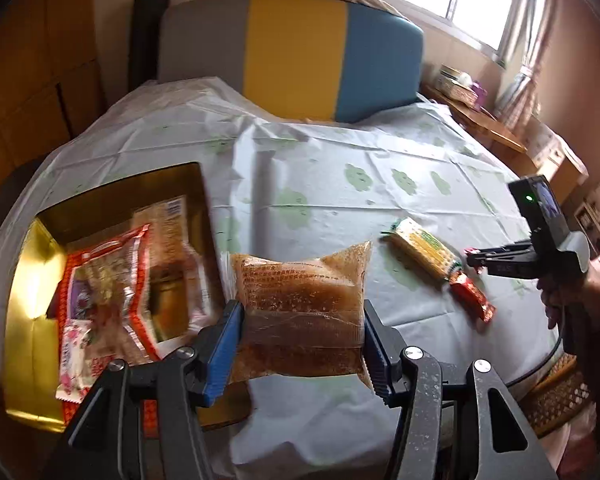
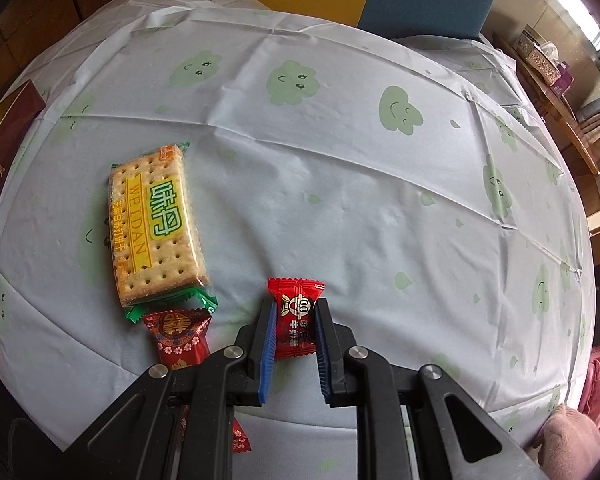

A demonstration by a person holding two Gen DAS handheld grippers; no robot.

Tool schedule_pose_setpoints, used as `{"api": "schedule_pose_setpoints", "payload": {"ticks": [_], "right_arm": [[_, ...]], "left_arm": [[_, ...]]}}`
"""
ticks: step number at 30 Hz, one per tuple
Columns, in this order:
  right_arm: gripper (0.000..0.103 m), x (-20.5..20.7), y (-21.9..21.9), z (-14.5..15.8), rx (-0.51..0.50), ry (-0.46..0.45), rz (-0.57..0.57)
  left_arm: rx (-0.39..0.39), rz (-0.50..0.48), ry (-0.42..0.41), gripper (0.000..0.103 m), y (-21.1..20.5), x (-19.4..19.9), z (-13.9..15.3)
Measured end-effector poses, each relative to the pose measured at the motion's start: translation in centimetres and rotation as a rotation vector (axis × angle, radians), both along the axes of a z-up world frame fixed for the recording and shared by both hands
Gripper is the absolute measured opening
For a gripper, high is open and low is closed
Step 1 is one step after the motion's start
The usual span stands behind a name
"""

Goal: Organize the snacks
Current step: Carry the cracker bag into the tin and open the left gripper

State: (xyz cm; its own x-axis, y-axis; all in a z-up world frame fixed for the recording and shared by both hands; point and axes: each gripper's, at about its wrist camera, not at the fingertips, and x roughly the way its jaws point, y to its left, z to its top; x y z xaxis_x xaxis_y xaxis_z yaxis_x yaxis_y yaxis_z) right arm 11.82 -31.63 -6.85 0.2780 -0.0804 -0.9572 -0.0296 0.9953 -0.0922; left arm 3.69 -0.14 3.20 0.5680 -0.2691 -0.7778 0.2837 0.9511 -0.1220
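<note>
My left gripper (image 1: 300, 320) is shut on a clear bag of brown sesame-crisp snack (image 1: 300, 304), held above the table just right of the gold box (image 1: 24, 300). The box holds several red and pink snack packs (image 1: 108, 280). My right gripper (image 2: 296, 320) is shut on a small red candy (image 2: 296, 316) at the table surface; it shows in the left wrist view (image 1: 476, 258) too. A green-and-yellow cracker pack (image 2: 156, 224) lies to its left, with another red candy (image 2: 178, 336) below it. Both also show in the left wrist view: cracker pack (image 1: 424, 248), red candy (image 1: 472, 296).
The round table wears a pale blue cloth with green cloud faces (image 2: 380, 184). A grey, yellow and blue chair back (image 1: 296, 52) stands behind it. A dark red box lid (image 2: 4, 152) sits at the left edge. A wooden side table (image 1: 484, 120) with boxes is at right.
</note>
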Motion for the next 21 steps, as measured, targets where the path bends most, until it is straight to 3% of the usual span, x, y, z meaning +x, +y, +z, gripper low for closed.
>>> {"api": "schedule_pose_setpoints", "payload": {"ticks": [4, 8, 12, 21], "right_arm": [[0.017, 0.2, -1.2, 1.0, 0.051, -0.047, -0.043], [0.017, 0.4, -2.1, 1.5, 0.06, -0.077, -0.073], [0.017, 0.5, -2.0, 2.4, 0.066, -0.131, -0.068], [0.017, 0.0, 0.7, 4.5, 0.126, -0.221, -0.023]], "left_arm": [[-0.006, 0.182, 0.006, 0.058, 5.4, 0.7, -0.5], [0.04, 0.369, 0.035, 0.058, 10.4, 1.8, -1.6], [0.042, 0.499, 0.026, 0.053, 14.0, 2.2, -2.0], [0.044, 0.586, -0.002, 0.055, 16.4, 1.8, -2.3]]}}
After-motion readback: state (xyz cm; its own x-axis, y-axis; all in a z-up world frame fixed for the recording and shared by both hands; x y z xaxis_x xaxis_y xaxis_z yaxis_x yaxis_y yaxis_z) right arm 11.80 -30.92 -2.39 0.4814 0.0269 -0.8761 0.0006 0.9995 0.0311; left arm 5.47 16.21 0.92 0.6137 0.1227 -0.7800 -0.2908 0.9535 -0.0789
